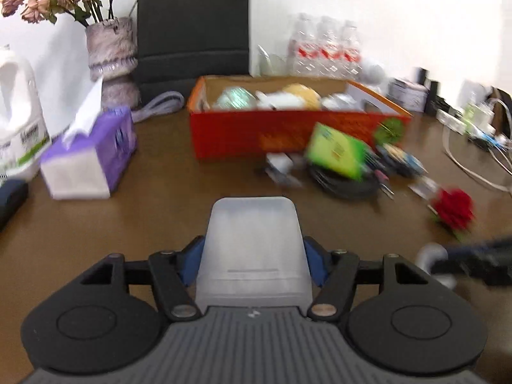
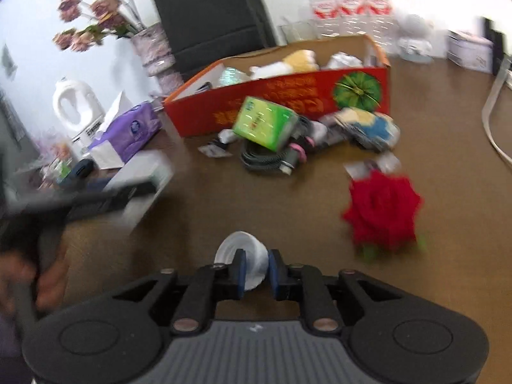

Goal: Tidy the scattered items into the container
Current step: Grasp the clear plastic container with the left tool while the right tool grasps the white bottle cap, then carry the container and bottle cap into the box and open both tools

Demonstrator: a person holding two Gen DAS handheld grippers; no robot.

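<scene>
the red box is part filled; left claw grips a frosted tub, right claw a white cap; a rose and clutter remain.

Brown table bears red box, tissue pack, red rose

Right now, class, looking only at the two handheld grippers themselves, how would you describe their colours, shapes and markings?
Both look alike. The left gripper and right gripper each have a grey ribbed body with a small white mark at its front edge, two black rounded housings with circular discs, and black linkage bars joined by metal rivets. The fingers are black with blue pads. No cables or sleeves are clearly visible.
</scene>
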